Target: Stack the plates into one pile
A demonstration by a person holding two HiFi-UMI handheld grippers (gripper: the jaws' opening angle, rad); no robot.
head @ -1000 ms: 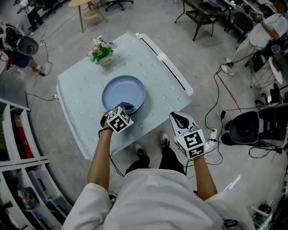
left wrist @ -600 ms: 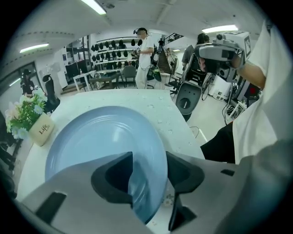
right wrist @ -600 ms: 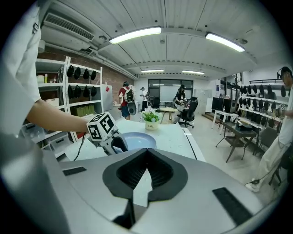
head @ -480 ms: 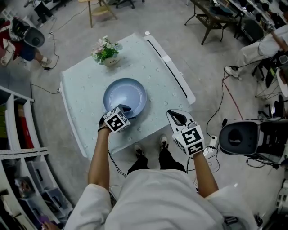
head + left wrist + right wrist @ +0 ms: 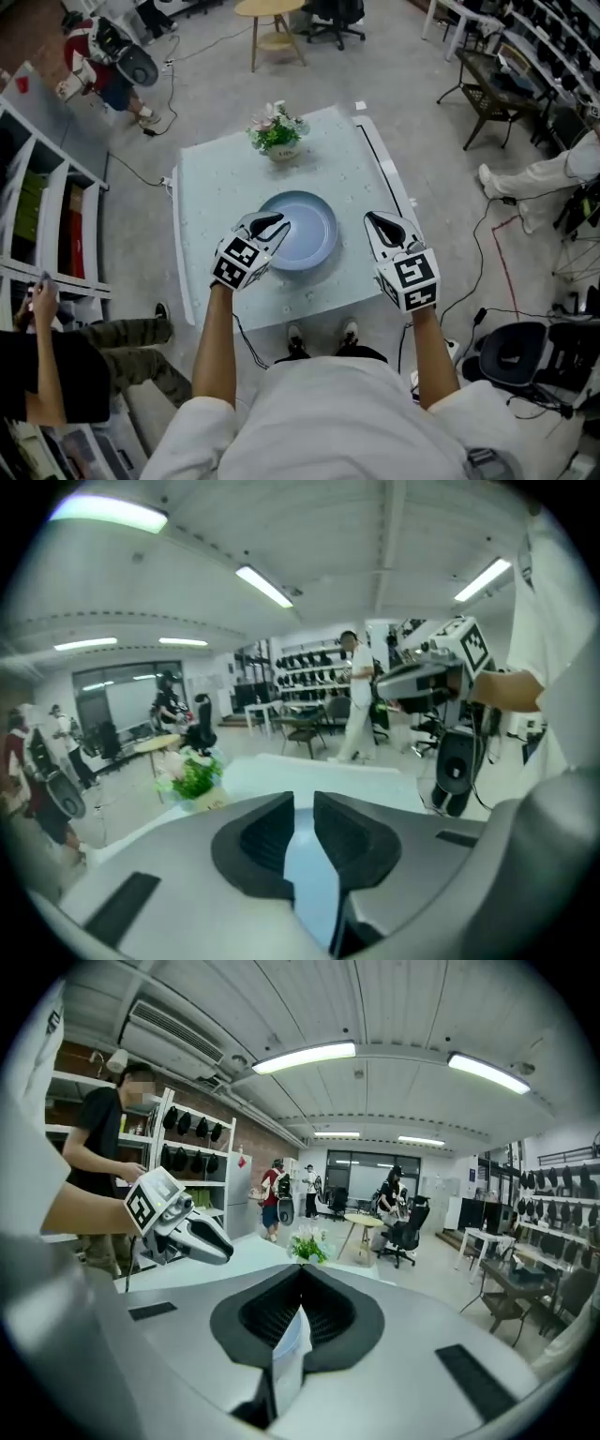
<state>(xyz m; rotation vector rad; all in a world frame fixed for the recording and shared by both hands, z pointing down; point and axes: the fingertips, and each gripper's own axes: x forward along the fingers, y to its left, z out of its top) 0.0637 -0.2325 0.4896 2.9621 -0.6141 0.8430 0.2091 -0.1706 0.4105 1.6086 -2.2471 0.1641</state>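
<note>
A pale blue plate [image 5: 305, 230] lies in the middle of the light table [image 5: 211, 187]; I cannot tell whether it is one plate or a pile. My left gripper [image 5: 274, 225] hovers at the plate's left rim. Its jaws are closing, a narrow gap still shows, and nothing is between them. In the left gripper view [image 5: 303, 822] the plate's blue [image 5: 307, 874] shows through that gap. To the right of the plate, clear of it, my right gripper [image 5: 379, 223] is shut and empty, as it also shows in the right gripper view [image 5: 298, 1290].
A small pot of flowers [image 5: 277, 131] stands at the table's far edge. Shelving [image 5: 37, 216] runs along the left, and a person [image 5: 66, 361] stands at the table's near left. A round wooden table [image 5: 272, 9] and chairs stand beyond; an office chair [image 5: 516, 352] is at the lower right.
My left gripper has come off the plate's near rim and now hangs at its left side. The right gripper has moved from off the table's edge to beside the plate's right. The view has swung.
</note>
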